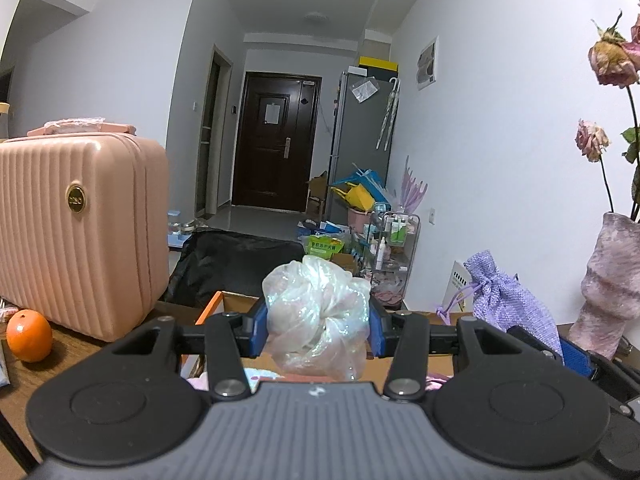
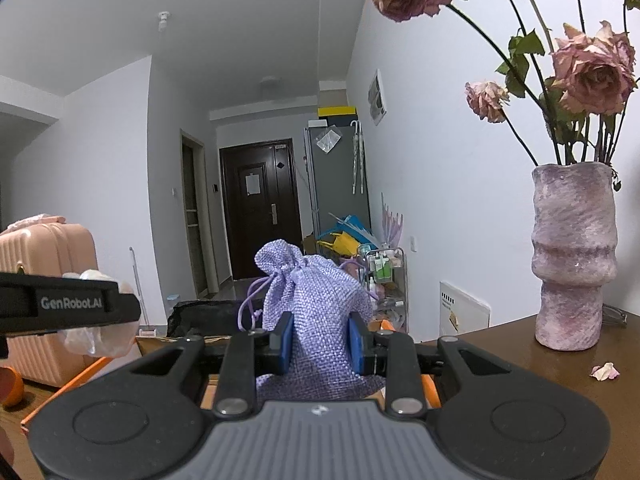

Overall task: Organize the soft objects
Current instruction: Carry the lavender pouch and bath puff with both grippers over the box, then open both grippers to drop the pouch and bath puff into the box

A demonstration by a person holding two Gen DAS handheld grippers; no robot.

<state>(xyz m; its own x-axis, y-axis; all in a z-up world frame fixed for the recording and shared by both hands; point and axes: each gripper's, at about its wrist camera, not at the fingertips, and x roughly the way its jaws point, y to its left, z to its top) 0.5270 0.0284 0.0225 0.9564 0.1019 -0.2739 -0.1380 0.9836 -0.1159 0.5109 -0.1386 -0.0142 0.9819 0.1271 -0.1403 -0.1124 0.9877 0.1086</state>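
The left gripper [image 1: 318, 326] pinches a crumpled plastic bundle [image 1: 316, 316] over the box [image 1: 224, 304]. The right gripper [image 2: 319, 340] clamps a lilac pouch [image 2: 316, 300] standing upright, tied neck up, leaning left.

White walls [image 1: 500, 80], dark door [image 1: 276, 142] centre frame, grey fridge [image 1: 360, 140] right of it, wooden table [image 2: 520, 352] lower right, ceiling lamp [image 2: 269, 81] upper centre.

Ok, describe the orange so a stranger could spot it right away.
Find the big pink ribbed suitcase standing on the wooden table. Just in front of its lower left corner sits the orange, resting on the tabletop. It is the only small, round, bright orange thing there, unlike the soft bundles held in the grippers.
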